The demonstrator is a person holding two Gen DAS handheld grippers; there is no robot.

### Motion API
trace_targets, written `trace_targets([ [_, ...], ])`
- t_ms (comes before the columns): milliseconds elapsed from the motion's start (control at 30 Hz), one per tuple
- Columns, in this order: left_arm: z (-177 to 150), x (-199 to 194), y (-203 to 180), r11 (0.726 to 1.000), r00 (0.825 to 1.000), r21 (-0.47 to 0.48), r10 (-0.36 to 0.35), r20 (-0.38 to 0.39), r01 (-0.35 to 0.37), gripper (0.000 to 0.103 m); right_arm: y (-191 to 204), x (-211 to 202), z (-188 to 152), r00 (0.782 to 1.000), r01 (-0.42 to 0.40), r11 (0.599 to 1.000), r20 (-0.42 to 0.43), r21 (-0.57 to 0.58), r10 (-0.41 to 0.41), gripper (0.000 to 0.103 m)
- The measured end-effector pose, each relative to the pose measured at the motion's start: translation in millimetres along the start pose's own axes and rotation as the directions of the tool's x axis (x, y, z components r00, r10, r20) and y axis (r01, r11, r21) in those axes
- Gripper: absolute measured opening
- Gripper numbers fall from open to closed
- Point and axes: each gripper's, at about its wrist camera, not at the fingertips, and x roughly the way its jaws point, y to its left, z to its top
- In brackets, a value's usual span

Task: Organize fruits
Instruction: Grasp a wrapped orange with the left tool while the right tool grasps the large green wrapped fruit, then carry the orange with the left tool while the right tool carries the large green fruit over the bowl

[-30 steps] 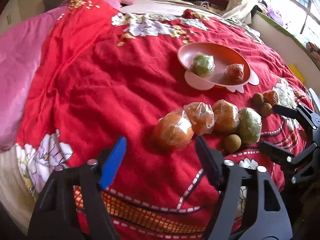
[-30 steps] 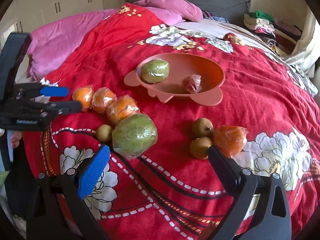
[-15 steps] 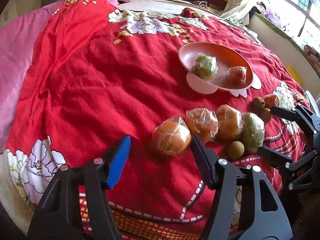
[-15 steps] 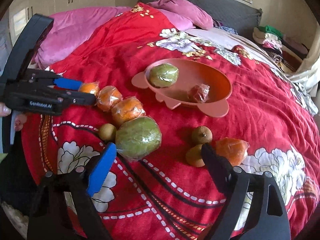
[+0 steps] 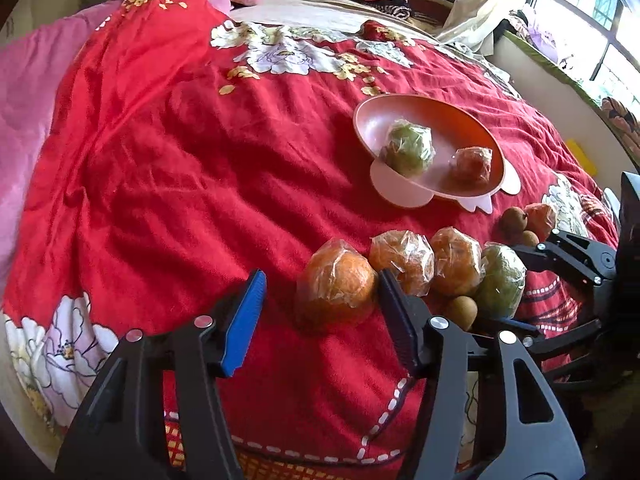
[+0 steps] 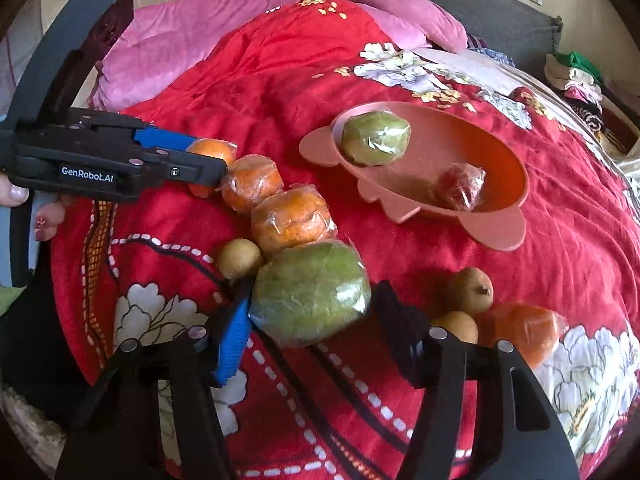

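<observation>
My left gripper (image 5: 322,276) hangs low over the red blanket with its jaws closing. A plastic-wrapped orange (image 5: 336,284) lies between them against the black finger, while the blue pad (image 5: 246,320) stays clear of it. My right gripper (image 6: 314,300) has its jaws closing around a wrapped green fruit (image 6: 312,292). Its blue pad (image 6: 236,332) meets the wrap and the black finger stands just off the other side. A pink bowl (image 6: 440,106) further back holds a wrapped green fruit (image 6: 376,138) and a wrapped red one (image 6: 460,186).
Two more wrapped oranges (image 6: 250,182) (image 6: 292,220) and a small brown fruit (image 6: 240,258) lie in the same row. To the right sit two brown fruits (image 6: 470,290) and another wrapped orange (image 6: 524,332). A pink quilt (image 6: 168,52) borders the blanket at the back left.
Both pairs of jaws have narrowed. The right gripper came down and forward onto the green fruit, which now lies between its fingers. The left gripper edged nearer the orange.
</observation>
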Motion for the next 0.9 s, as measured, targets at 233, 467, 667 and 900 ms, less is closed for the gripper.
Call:
trace_targets([
  [233, 5, 6, -2, 0.999, 0.999, -0.002, -0.040, -0.009, 0.040, 0.033, -6, -2, 0, 0.999, -0.032, 0.999, 0.015, 0.039, 0.031, 0.052],
  [467, 6, 13, -1, 0.998, 0.998, -0.006, -0.059, -0.014, 0.059, 0.033, -14, -17, -2, 0.997, -0.064, 0.990, 0.047, 0.124, 0.059, 0.052],
  [667, 8, 1, -3, 0.998, 0.998, -0.010, -0.059, 0.009, 0.059, 0.032, -20, -34, 0, 0.995, -0.070, 0.985, 0.083, 0.160, 0.057, 0.052],
  [900, 13, -15, -10, 0.997, 0.997, -0.004, -0.071, 0.037, 0.071, 0.032, -29, -43, 0, 0.994, -0.052, 0.980, 0.105, 0.190, 0.033, 0.052],
])
